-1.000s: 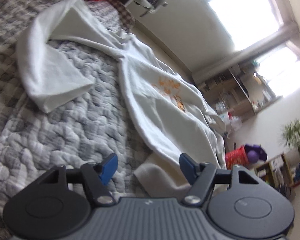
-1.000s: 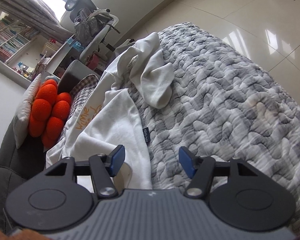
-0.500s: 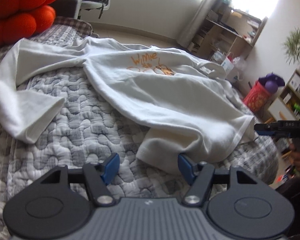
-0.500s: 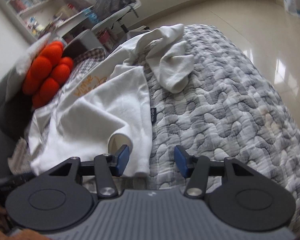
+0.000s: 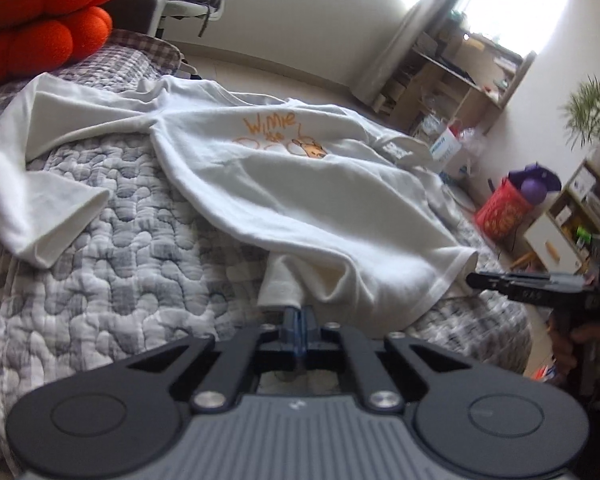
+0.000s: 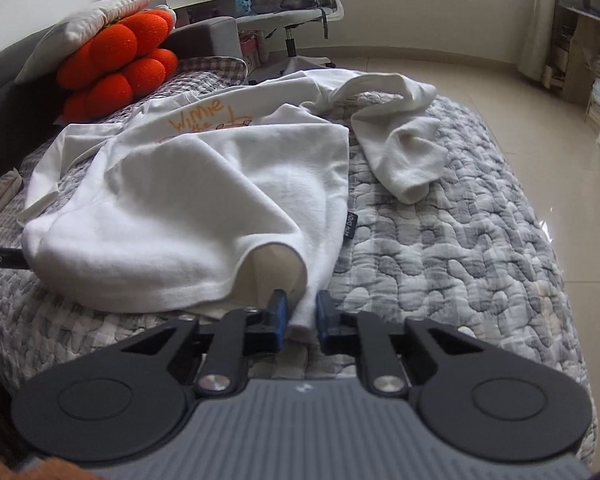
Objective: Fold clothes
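A white long-sleeve shirt (image 5: pixel 300 200) with an orange "Winnie" print lies rumpled on a grey quilted bed (image 5: pixel 120 280). My left gripper (image 5: pixel 298 316) is shut on a fold of the shirt's bottom hem, which bunches up just ahead of the blue pads. In the right wrist view the same shirt (image 6: pixel 204 208) spreads toward the pillows, one sleeve (image 6: pixel 404 160) curled to the right. My right gripper (image 6: pixel 302 316) has its pads pressed on the hem corner, cloth pinched between them. The right gripper's tip (image 5: pixel 476 278) also shows at the right of the left wrist view.
An orange bobbled cushion (image 6: pixel 116 68) and a white pillow (image 6: pixel 92 16) sit at the bed's head. An office chair (image 6: pixel 296 0) stands behind. Shelves (image 5: pixel 460 76), a red basket (image 5: pixel 504 212) and a plant (image 5: pixel 592 112) line the far wall. Glossy tiled floor (image 6: pixel 540 120) surrounds the bed.
Both grippers were open above the shirt; they have dropped to the bottom hem and closed on it, left at one side, right at the other corner.
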